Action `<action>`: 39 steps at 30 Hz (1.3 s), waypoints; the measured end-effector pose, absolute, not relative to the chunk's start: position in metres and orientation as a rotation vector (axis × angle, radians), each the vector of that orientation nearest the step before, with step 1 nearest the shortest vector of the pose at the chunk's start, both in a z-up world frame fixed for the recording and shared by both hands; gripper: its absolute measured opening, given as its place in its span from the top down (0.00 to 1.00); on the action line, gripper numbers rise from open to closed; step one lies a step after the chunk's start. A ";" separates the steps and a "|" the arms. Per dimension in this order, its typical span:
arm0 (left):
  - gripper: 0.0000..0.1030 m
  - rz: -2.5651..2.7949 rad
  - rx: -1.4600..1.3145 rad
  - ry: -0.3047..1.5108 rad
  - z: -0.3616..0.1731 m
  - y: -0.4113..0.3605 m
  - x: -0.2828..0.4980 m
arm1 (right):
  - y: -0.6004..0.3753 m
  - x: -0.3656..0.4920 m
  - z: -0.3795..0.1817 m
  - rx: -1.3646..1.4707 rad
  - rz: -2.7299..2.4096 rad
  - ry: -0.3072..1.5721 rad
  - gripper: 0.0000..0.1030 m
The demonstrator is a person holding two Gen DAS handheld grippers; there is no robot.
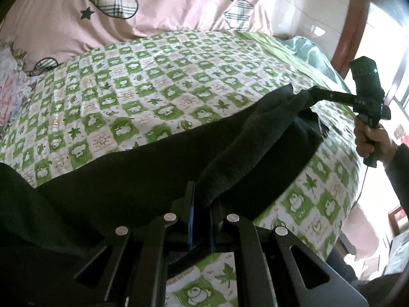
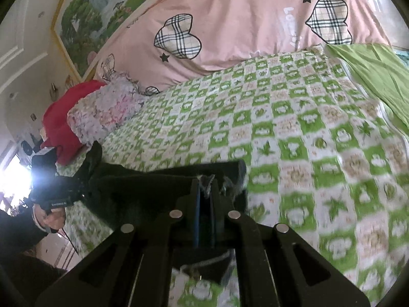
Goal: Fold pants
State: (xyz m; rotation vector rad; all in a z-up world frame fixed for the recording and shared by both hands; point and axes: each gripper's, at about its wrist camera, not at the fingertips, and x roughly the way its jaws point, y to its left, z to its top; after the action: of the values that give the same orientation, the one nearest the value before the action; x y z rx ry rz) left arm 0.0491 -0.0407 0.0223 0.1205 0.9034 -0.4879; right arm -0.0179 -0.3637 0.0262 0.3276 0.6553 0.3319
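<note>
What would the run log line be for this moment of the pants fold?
step: fold in progress | left gripper: shut on pants | right gripper: shut on pants | pants: stretched between both over checkered bedspread

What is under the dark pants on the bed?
The green checked bedsheet lies under the dark pants. Both grippers pinch the pants' edge; the sheet beneath the cloth is covered.

Home bedroom, bed (image 2: 294, 117), pink duvet (image 2: 242, 20)
</note>
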 end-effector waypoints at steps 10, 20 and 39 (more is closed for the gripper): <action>0.93 -0.508 0.164 0.899 0.008 -0.043 0.035 | -0.353 -0.049 0.019 0.291 0.284 0.682 0.94; 0.76 -0.490 0.153 0.956 -0.014 -0.050 0.040 | -0.351 -0.049 -0.003 0.263 0.172 0.760 0.87; 0.31 -0.162 -0.145 0.941 0.026 0.059 0.015 | -0.283 -0.060 0.048 0.330 0.229 0.618 0.56</action>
State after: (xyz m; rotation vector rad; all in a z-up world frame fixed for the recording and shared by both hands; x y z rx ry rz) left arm 0.0153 0.0589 0.0264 -0.1445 0.9413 -0.1618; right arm -0.0601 -0.2831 0.0483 0.3302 0.6181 0.2286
